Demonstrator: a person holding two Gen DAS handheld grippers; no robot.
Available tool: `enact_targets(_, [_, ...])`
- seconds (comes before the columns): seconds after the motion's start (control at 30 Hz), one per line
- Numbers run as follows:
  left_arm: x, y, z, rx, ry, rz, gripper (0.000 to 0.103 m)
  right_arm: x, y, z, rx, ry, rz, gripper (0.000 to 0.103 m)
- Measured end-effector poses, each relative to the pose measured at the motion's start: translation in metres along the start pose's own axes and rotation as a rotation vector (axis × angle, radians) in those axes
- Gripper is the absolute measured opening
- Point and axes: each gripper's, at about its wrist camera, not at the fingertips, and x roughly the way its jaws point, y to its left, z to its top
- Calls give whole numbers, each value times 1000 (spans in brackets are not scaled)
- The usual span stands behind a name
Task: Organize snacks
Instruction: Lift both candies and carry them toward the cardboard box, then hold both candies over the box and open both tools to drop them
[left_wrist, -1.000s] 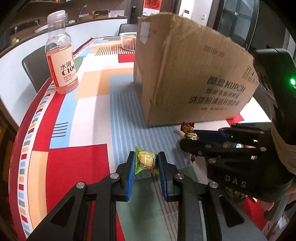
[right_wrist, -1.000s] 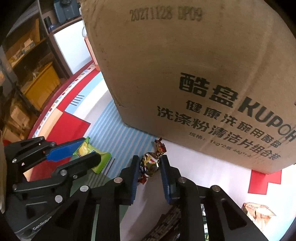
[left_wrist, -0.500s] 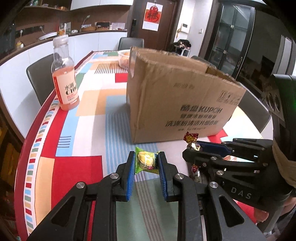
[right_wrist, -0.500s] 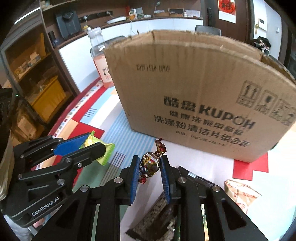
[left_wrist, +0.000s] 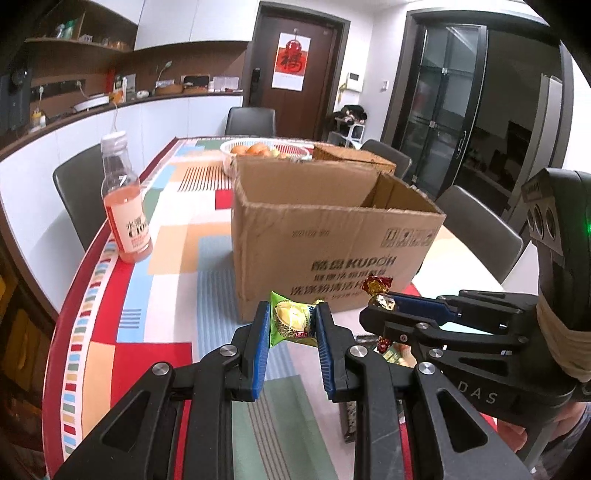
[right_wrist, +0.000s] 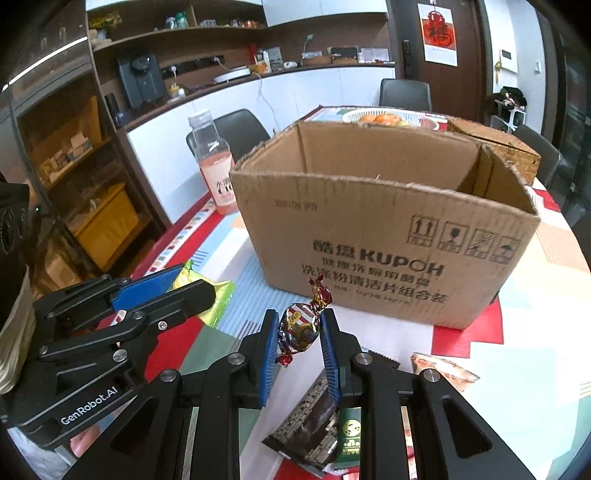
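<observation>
**Now both grippers carry a sweet before the open carton**

Nearest, at the bottom centre of the left wrist view, the left gripper (left_wrist: 291, 326) is clenched on a green durian candy packet (left_wrist: 290, 324), its blue pads pressing the wrapper from both sides. At the bottom centre of the right wrist view, the right gripper (right_wrist: 300, 332) grasps a foil-wrapped candy (right_wrist: 300, 328), red and gold, with one twisted end sticking up above the pads and the other hanging below. Each gripper shows in the other's view: the left one at the lower left of the right wrist frame, the right one at the lower right of the left wrist frame.

Just under the right gripper, on the colourful tablecloth (right_wrist: 229, 258), lie a dark patterned snack bar (right_wrist: 310, 424), a small green packet (right_wrist: 349, 435) and, lower right, a pale wrapped snack (right_wrist: 443, 371).

Beyond them, filling the centre of both frames, stands the open cardboard box (right_wrist: 388, 236) with printed lettering on its near wall. That wall rises between the held sweets and the box's inside, whose floor is hidden.

Left of the box, near the table's edge, stands a capped pink drink bottle (left_wrist: 125, 210). Behind the box, at upper centre, a white basket (left_wrist: 258, 149) holds orange fruit, with a brown woven box (right_wrist: 495, 147) beside it. Dark chairs (left_wrist: 250, 122) ring the table.
</observation>
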Motion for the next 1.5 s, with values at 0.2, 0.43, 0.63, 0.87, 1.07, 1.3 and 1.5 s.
enact_targets(0.2, [-9, -14, 13, 28, -43, -13, 24, -19, -7, 5, 13, -47, -9, 24])
enact_targets(0.43, [-16, -33, 34, 58, -97, -37, 24, -42, -18, 14, 31, -111, -22, 24])
enact_targets(0.63, [-18, -49, 52, 78, -142, -56, 24, -60, -28, 24, 42, -171, -43, 24])
enact_targets(0.87, [-4, -59, 77, 83, -150, -51, 24, -75, -46, 44, 50, -231, -80, 24])
enact_targets(1.07, [9, -60, 98, 80, -155, -41, 24, -77, -59, 68, 40, -261, -99, 24])
enact_targets(1.3, [31, -57, 122, 97, -140, -13, 24, -61, -76, 91, 49, -243, -98, 24])
enact_targets(1.5, [57, -51, 132, 94, -91, 1, 25, -37, -89, 102, 70, -195, -97, 24])
